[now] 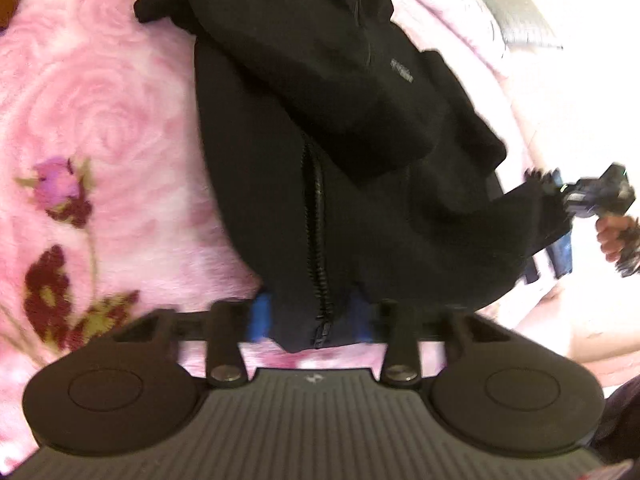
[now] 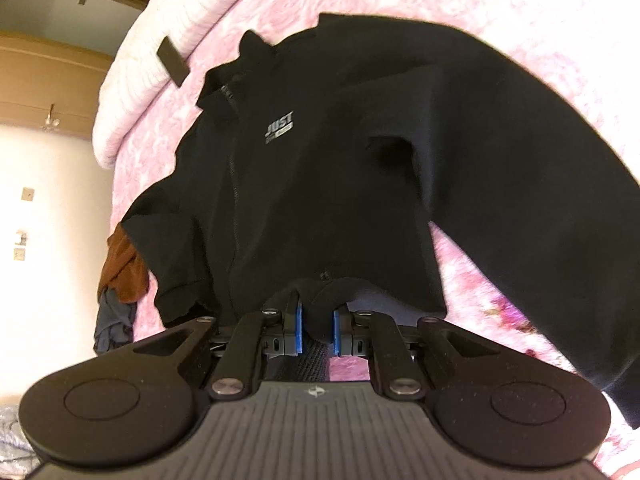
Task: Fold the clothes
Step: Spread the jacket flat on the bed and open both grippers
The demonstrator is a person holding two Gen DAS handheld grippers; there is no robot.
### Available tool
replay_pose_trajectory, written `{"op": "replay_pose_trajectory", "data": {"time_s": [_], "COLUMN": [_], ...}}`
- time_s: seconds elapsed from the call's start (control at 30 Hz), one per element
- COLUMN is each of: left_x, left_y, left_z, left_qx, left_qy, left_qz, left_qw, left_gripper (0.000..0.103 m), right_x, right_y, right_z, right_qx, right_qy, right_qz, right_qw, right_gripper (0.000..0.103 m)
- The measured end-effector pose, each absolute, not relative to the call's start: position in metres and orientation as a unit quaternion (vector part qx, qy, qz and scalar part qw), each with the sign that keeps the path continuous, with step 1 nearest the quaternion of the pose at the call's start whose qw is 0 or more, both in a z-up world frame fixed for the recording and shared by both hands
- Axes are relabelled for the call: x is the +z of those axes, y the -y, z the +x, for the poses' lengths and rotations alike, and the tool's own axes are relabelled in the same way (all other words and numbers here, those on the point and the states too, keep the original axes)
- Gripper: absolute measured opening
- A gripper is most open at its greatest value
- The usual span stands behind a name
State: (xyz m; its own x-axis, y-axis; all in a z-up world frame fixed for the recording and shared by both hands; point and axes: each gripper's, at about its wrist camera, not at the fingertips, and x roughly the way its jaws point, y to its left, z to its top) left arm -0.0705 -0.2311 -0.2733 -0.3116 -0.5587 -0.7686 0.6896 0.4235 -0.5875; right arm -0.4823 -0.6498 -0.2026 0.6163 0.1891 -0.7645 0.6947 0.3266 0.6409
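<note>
Your left hand-held gripper (image 1: 316, 318) pinches the bottom hem of a black zip-up jacket (image 1: 320, 140) right at the zipper (image 1: 314, 240), blue pads pressed against the cloth on both sides. Your right hand-held gripper (image 2: 317, 330) is likewise closed on a bunched fold of the hem, off to one side of the zipper; the left wrist view shows it at the garment's right edge, the hand (image 1: 614, 236) gripping its handle.

From both grips the jacket runs straight away, hem nearest you, collar (image 2: 232, 76) and grey chest print (image 2: 280, 126) at the far end, so its long axis follows the zipper line. It lies front-up on a bed covered by a pink rose-patterned blanket (image 1: 100, 120). One sleeve (image 2: 540, 160) sweeps out to the right in the right wrist view; another lies across the chest in the left wrist view. A brown garment (image 2: 124, 268) and a dark grey one are heaped near the bed's edge, beyond the jacket's far side.

With both grips on the hem, the likely fold is hem toward collar, along that axis.
</note>
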Motion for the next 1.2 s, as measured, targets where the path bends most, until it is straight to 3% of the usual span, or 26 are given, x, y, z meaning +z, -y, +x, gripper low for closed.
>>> {"op": "replay_pose_trajectory", "data": {"time_s": [0.17,0.33,0.4,0.47,0.53,0.67,0.8,0.83,0.87,0.9,0.93,1.03,1.2], "left_x": [-0.212,-0.177,-0.175,-0.176,-0.175,-0.177,-0.186,-0.188,-0.190,-0.192,-0.195,-0.198,-0.078], "left_y": [0.238,0.248,0.252,0.261,0.277,0.331,0.357,0.364,0.370,0.377,0.383,0.400,0.320], "left_z": [-0.045,-0.038,-0.043,-0.053,-0.069,-0.129,-0.134,-0.135,-0.137,-0.138,-0.139,-0.139,0.024], "left_qx": [-0.527,-0.492,-0.475,-0.475,-0.482,-0.531,-0.560,-0.567,-0.573,-0.579,-0.585,-0.599,-0.451], "left_qy": [-0.599,-0.566,-0.559,-0.554,-0.520,-0.357,-0.298,-0.283,-0.268,-0.253,-0.237,-0.195,-0.236], "left_qz": [0.052,0.151,0.168,0.158,0.179,0.337,0.379,0.388,0.398,0.408,0.417,0.436,0.172], "left_qw": [0.601,0.645,0.658,0.665,0.682,0.691,0.674,0.669,0.664,0.659,0.653,0.642,0.843], "left_gripper": [0.006,0.009,0.025,0.050,0.060,0.063,0.064,0.063,0.052,0.037,0.010,0.007,0.006], "right_x": [-0.195,-0.203,-0.209,-0.215,-0.221,-0.217,-0.208,-0.206,-0.204,-0.205,-0.205,-0.202,-0.193], "right_y": [0.656,0.641,0.632,0.623,0.614,0.604,0.603,0.603,0.602,0.602,0.601,0.600,0.596], "right_z": [-0.474,-0.465,-0.467,-0.469,-0.471,-0.477,-0.489,-0.491,-0.494,-0.495,-0.496,-0.487,-0.448], "right_qx": [-0.179,-0.169,-0.172,-0.175,-0.178,-0.195,-0.234,-0.247,-0.260,-0.272,-0.283,-0.309,-0.305], "right_qy": [-0.465,-0.533,-0.546,-0.559,-0.571,-0.572,-0.545,-0.536,-0.526,-0.521,-0.516,-0.503,-0.497], "right_qz": [0.493,0.433,0.422,0.410,0.399,0.381,0.398,0.407,0.416,0.428,0.439,0.451,0.452], "right_qw": [0.713,0.707,0.703,0.699,0.695,0.700,0.700,0.697,0.695,0.687,0.679,0.669,0.675], "right_gripper": [0.014,0.014,0.017,0.023,0.041,0.046,0.048,0.049,0.050,0.051,0.051,0.051,0.052]}}
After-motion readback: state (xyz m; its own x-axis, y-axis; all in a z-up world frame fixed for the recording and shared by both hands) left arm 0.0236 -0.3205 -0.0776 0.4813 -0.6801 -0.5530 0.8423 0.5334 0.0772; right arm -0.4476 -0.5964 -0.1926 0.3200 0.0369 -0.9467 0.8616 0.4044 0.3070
